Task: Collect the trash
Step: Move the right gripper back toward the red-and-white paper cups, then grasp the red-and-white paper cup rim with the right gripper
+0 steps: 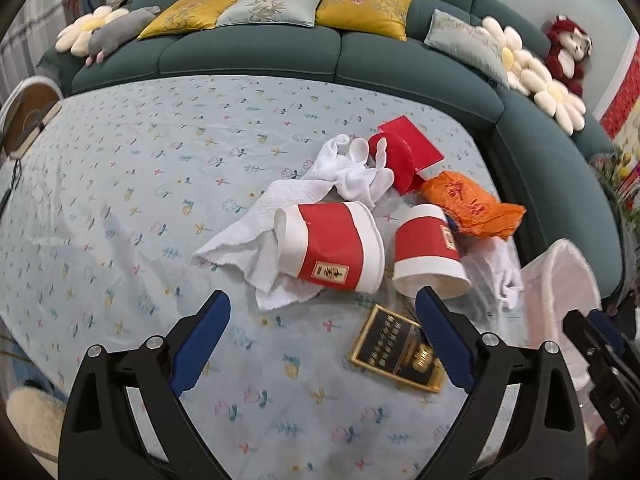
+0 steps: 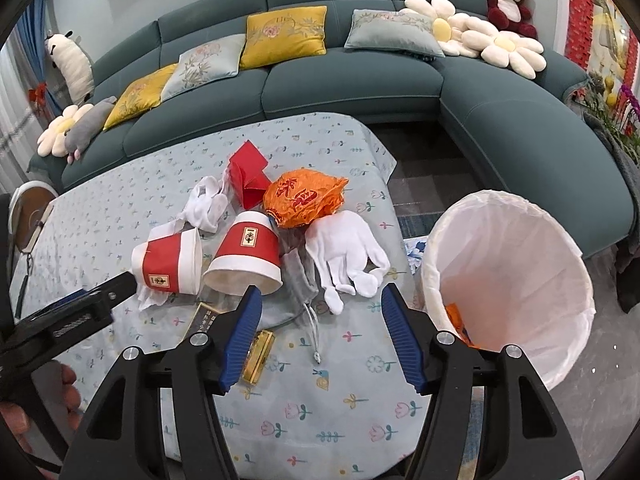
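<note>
Teal sofa cushions curve behind a surface point(image 1: 120, 184) dressed in pale blue cloth printed with small flowers, where the litter lies heaped. Ahead of the left tongs point(image 1: 324, 316), which stand wide open and empty, a rumpled white towel point(image 1: 248, 236) spreads under a tipped paper cup point(image 1: 332, 248), red-banded and white-rimmed. A second cup point(image 2: 246, 256) of the same kind lies beside it, its mouth just beyond the blue ribbed pad of the right tongs point(image 2: 320, 308). Those tongs are also parted and grip nothing. A flat black and gold box point(image 1: 396, 348) rests close under the left tongs' right pad. Further off sit a folded red envelope point(image 2: 250, 178) and a crinkled orange wrapper point(image 2: 304, 196). A limp white cotton glove point(image 2: 348, 256) lies straight ahead of the right tongs, over a grey drawstring pouch point(image 2: 296, 300). To their right stands the bin point(image 2: 516, 280), lined with a thin white bag and already holding an orange scrap. The step looks like an approach for the next pick; each tool needs lowering over one piece before closing.
</note>
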`<state>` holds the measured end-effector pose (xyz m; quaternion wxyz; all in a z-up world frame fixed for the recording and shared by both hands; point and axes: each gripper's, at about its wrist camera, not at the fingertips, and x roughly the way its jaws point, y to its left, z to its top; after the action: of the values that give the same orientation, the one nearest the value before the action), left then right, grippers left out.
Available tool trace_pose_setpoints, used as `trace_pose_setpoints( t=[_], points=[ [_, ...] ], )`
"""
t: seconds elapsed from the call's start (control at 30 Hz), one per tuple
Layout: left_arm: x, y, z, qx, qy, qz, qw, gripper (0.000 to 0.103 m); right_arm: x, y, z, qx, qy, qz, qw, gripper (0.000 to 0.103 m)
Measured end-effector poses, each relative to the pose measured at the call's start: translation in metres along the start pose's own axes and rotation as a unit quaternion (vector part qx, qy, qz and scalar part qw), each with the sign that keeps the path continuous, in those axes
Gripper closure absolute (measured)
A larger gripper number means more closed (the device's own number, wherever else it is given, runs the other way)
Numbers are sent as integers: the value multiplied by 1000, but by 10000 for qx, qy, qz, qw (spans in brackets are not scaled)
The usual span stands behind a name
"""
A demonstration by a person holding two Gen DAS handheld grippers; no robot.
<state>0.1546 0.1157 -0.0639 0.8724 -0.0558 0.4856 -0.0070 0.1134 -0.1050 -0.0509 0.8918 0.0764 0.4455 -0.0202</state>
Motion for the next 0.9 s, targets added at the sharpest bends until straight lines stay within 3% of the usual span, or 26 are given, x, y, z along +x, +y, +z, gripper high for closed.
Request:
trace_pose_setpoints(
  t=[0.37,0.67,0.9],
  points=[
    [55,-21,11,688,272,328,9967,13,37,-5,10,135,250,-27,9996,43],
    [88,-30,15,774,531,576,9939,13,55,-7,16,182,365,5,9992,43],
    [86,-25,16,621,499,475,9957,19,63,-1,14,128,445,85,9989,43]
  ],
)
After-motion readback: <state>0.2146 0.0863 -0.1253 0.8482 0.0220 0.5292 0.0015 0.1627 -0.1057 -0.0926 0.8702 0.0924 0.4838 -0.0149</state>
